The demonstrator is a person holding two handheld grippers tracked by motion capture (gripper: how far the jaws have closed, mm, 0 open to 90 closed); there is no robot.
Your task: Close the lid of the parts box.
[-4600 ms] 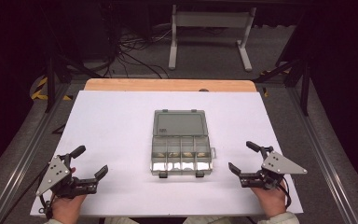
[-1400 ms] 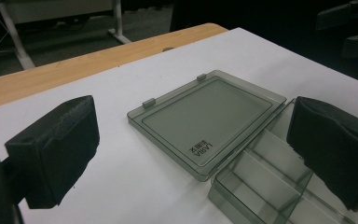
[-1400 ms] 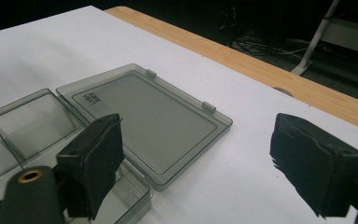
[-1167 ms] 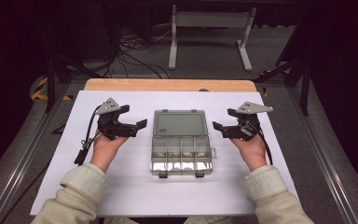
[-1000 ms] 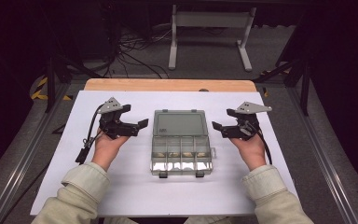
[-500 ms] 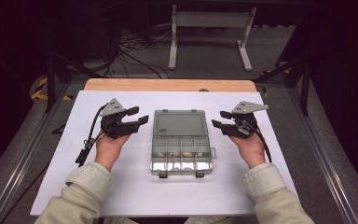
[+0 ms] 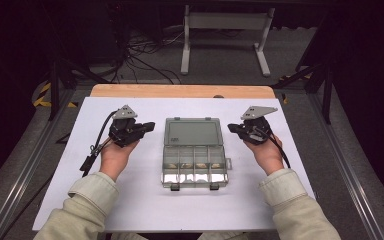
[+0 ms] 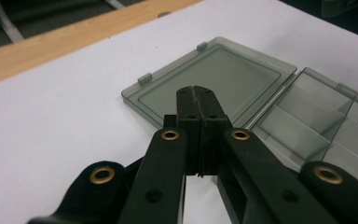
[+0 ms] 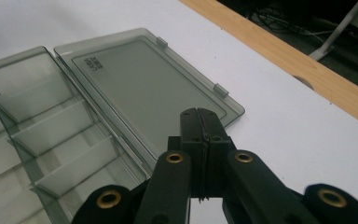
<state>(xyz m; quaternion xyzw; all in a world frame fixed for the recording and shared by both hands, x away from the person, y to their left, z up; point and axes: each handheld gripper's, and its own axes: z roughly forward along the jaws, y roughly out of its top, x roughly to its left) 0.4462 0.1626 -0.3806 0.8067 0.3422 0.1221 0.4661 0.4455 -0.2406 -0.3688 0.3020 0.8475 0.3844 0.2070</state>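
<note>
A clear grey compartment box (image 7: 195, 152) is lying open in the middle of the white bench (image 7: 130, 205), its lid (image 7: 193, 132) folded back flat toward the far edge and its divided tray (image 7: 194, 167) facing the near edge. Small items appear to be sitting in the tray's far row of cells, too small to identify. With the lid laid out flat and a gripper on each side of it, the setup looks arranged for closing the lid or working in the tray, though that is a guess.

The left gripper (image 7: 149, 126) is hovering just beside the lid's left edge, pointing inward across the bench. In the left gripper view its jaws are pressed together with nothing between them, the tips hanging over the lid's near corner without clearly touching it.

The right gripper (image 7: 231, 128) is mirroring this at the lid's right edge, near the hinge line. In the right gripper view its jaws are likewise meeting tip to tip, empty, above the lid's corner; whether they are resting on the plastic cannot be told.
</note>
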